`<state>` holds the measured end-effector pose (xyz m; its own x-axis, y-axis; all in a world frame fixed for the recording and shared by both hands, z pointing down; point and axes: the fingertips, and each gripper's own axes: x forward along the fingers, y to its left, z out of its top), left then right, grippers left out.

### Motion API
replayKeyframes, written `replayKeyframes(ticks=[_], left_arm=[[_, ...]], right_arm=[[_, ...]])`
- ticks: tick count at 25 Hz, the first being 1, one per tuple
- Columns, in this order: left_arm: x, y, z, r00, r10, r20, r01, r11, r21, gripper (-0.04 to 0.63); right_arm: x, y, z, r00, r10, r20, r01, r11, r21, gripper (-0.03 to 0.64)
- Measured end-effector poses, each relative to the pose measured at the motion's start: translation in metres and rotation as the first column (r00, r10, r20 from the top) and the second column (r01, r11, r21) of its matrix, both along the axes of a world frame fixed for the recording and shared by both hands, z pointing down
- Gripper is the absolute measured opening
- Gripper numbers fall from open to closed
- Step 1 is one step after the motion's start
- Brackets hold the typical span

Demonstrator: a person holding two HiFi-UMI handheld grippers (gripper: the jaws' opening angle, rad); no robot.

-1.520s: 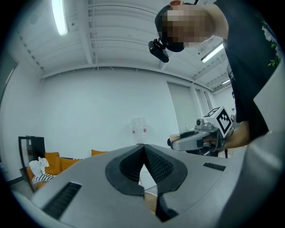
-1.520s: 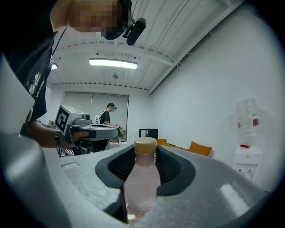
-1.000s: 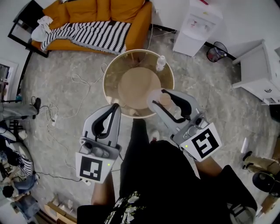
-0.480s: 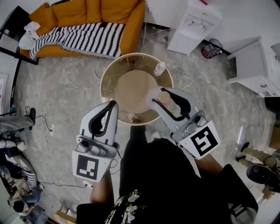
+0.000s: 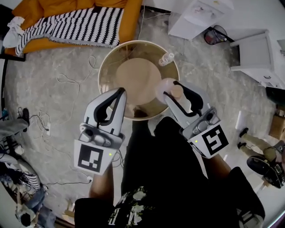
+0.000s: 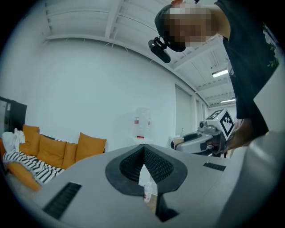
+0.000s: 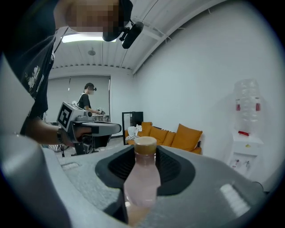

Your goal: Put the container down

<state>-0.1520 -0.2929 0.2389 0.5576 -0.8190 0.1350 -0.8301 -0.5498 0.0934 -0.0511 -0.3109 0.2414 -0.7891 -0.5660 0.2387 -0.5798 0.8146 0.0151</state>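
Right gripper (image 5: 172, 89): clamped on the container (image 5: 164, 87), a pink bottle with a tan cap.
Container: over the round table (image 5: 103, 84), at the table's 4 o'clock side.
Left gripper (image 5: 119, 92): jaws together, nothing in them, at the table's 8 o'clock edge.
In the way: a small clear bottle (image 5: 166, 59) stands on the table at 12 o'clock from the container, apart from it.
Around: orange sofa (image 5: 26, 9) with a striped blanket (image 5: 71, 24) at 11 o'clock, white water cooler (image 5: 200, 18) at 1 o'clock, a cable (image 5: 67, 82) on the floor at 9 o'clock.
Change: both grippers reach farther over the table than a second ago; the right grip is the same.
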Motion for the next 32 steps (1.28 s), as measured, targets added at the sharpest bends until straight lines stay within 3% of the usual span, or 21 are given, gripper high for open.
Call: replayKeyframes(ticks=[5, 15, 27, 32], left_arm=[[-0.006, -0.03, 0.032, 1.0, 0.014, -0.026, -0.016, 0.997, -0.079, 0.012], [0.0, -0.058, 0.122, 0.999, -0.042, 0.028, 0.047, 0.984, -0.169, 0.012], [0.009, -0.082, 0.232, 0.992, -0.119, 0.045, 0.127, 0.952, -0.277, 0.012], [0.015, -0.081, 0.27, 0.992, -0.114, 0.056, 0.126, 0.945, -0.302, 0.012]], right_arm=[[-0.013, -0.022, 0.044, 0.999, -0.016, -0.029, 0.012, 0.993, -0.116, 0.135], [-0.015, -0.066, 0.135, 0.996, -0.055, -0.064, 0.048, 0.993, -0.104, 0.135], [-0.012, -0.078, 0.249, 0.979, -0.175, -0.104, 0.146, 0.96, -0.24, 0.135], [-0.016, -0.077, 0.284, 0.972, -0.208, -0.113, 0.172, 0.947, -0.27, 0.135]])
